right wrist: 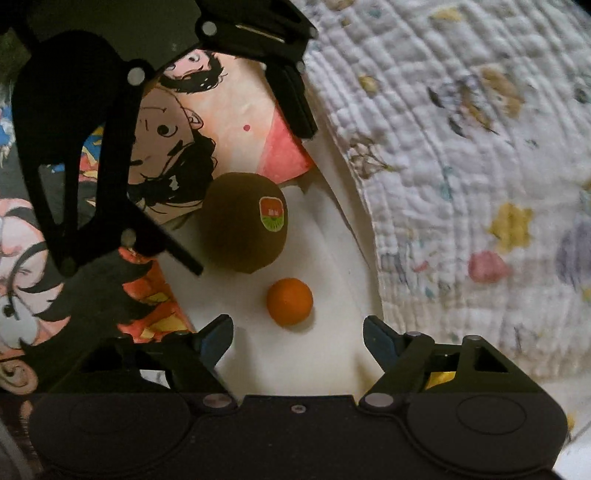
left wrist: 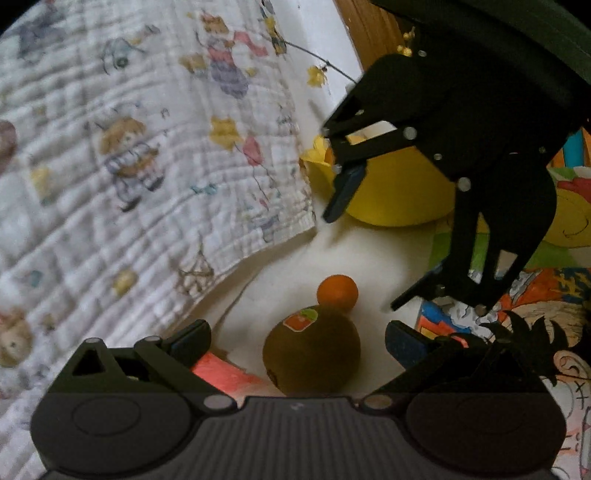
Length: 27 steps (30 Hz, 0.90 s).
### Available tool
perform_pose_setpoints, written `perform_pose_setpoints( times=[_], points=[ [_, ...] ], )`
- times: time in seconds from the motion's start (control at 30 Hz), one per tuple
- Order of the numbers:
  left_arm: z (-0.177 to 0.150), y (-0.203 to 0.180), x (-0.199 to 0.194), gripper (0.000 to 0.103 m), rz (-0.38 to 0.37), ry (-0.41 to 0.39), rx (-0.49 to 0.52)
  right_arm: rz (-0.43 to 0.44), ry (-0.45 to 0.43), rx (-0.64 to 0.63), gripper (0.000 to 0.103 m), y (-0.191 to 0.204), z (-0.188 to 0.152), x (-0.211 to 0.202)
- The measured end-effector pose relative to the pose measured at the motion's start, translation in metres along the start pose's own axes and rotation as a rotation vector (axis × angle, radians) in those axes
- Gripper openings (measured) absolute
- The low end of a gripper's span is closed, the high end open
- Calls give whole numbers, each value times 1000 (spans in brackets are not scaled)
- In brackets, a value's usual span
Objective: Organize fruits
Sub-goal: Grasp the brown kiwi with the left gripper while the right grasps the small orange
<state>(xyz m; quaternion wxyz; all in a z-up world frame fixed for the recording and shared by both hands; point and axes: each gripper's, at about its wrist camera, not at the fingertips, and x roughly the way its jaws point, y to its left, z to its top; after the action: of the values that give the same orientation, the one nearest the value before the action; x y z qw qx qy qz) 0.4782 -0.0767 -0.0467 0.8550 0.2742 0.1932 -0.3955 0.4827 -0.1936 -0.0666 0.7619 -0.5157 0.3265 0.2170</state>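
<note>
A brown kiwi (left wrist: 312,354) with a red and green sticker lies on a white surface, with a small orange fruit (left wrist: 337,292) just beyond it. My left gripper (left wrist: 297,341) is open, its fingers on either side of the kiwi, not touching. My right gripper (left wrist: 364,258) hangs open above the fruits, in front of a yellow bowl (left wrist: 402,192). In the right wrist view the orange fruit (right wrist: 290,301) lies just ahead of my open right gripper (right wrist: 298,341), the kiwi (right wrist: 243,221) beyond it, and the left gripper (right wrist: 251,199) is open around the kiwi.
A quilted white blanket (left wrist: 129,166) with cartoon prints lies beside the fruits, also in the right wrist view (right wrist: 480,184). Colourful cartoon drawings (left wrist: 535,332) cover the surface on the other side (right wrist: 173,147). A wooden edge (left wrist: 369,33) stands behind the bowl.
</note>
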Motion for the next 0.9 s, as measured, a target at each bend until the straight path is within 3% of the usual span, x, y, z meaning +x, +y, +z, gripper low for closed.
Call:
perform_pose_setpoints(
  times=[0.3,0.53,0.77,0.9],
  points=[
    [-2,5,20,96,-40,12,-27,51,18,-69,59,-4,9,26],
    [-12,5,32,83,-71,40,-42,116,44,-21,58,-28,20,47],
    [-9,10,41,81,-78,32,-61,194,74,7,55,-50,27,56],
    [-7,8,44,68,-81,29,-60,236,98,7,51,-61,32,62]
  ],
)
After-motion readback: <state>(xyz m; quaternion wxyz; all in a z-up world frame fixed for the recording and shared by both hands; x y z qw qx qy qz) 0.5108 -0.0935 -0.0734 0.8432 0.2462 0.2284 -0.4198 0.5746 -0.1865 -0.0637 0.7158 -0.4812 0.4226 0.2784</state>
